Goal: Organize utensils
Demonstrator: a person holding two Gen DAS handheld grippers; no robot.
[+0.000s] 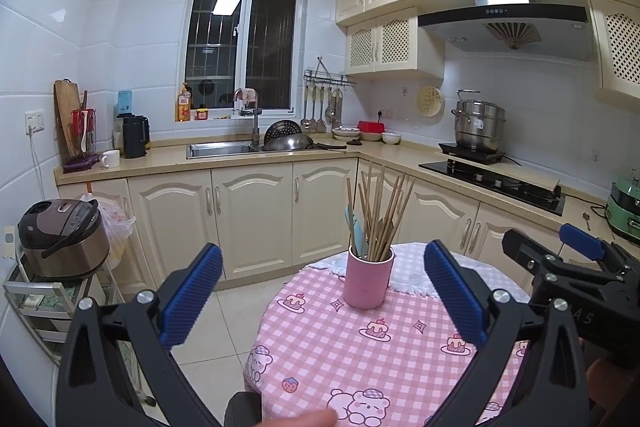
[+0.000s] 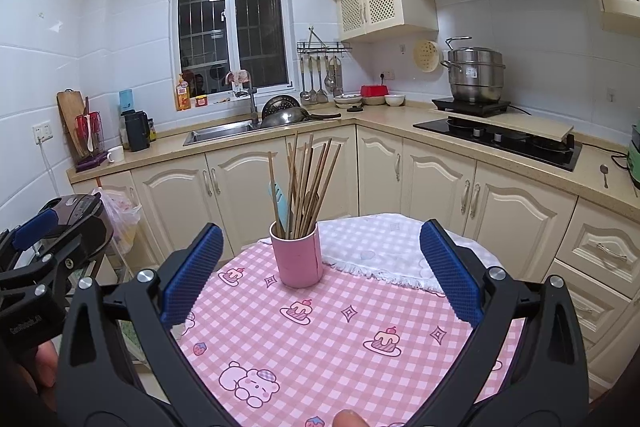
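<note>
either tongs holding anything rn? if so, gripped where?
Nothing held. Left tongs and right tongs are both open and empty, short of the pink cylindrical cup of wooden chopsticks on the pink checked tablecloth.

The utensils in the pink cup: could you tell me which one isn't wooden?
The light-blue spatula on the left side of the pink cup; the wooden chopsticks beside it are thin, tan and taller.

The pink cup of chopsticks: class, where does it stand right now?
In both wrist views the pink cup stands upright on the checked tablecloth, near the table's far edge, just left of the white cloth.
</note>
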